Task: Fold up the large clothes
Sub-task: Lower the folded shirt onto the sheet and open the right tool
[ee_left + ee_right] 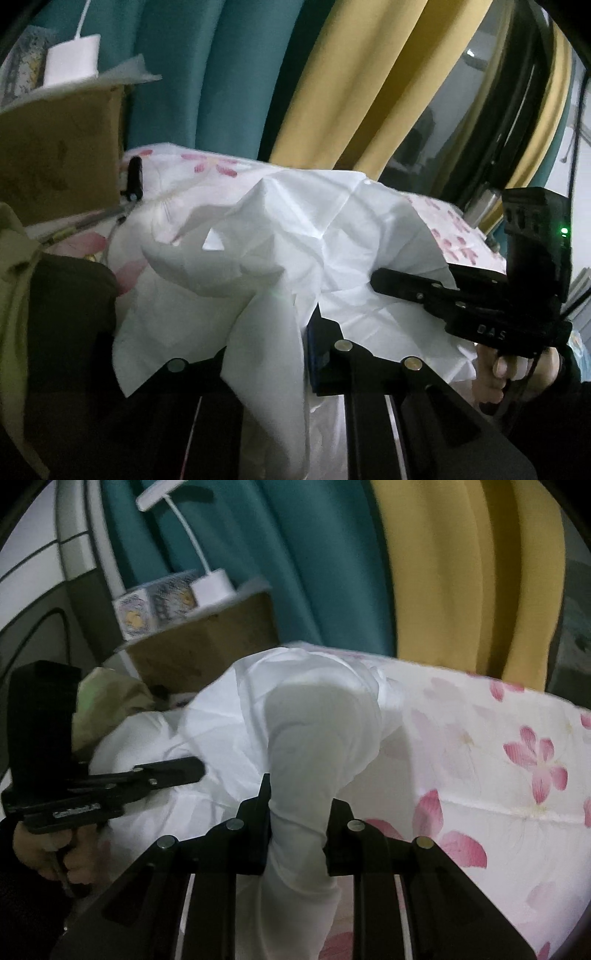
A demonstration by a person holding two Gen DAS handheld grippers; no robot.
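Jaws, left: left gripper (269,354) is clamped on a bunched fold of the white garment (295,236), cloth spilling out between the jaws.
Jaws, right: right gripper (297,805) pinches a thick roll of the same garment (314,716); the jaws stand a little apart around it.
Garment: lifted at both grips, crumpled, the rest draped over the bed (498,760) with its pink flowers.
Risk, slip: smooth thin cloth held in a bunch may, I judge, slide out of either grip if the two pull apart hard.
Risk, uneven fold: neither grip looks to be on a clean corner or hem, so a fold from here would likely come out skewed.
Risk, snag: box (59,147) and a dark clip (133,179) lie close on the left; a swing that way could catch the cloth.
Room: bare bed to the right gives space to spread.
Edges: curtains (332,554) just behind the bed's far side.
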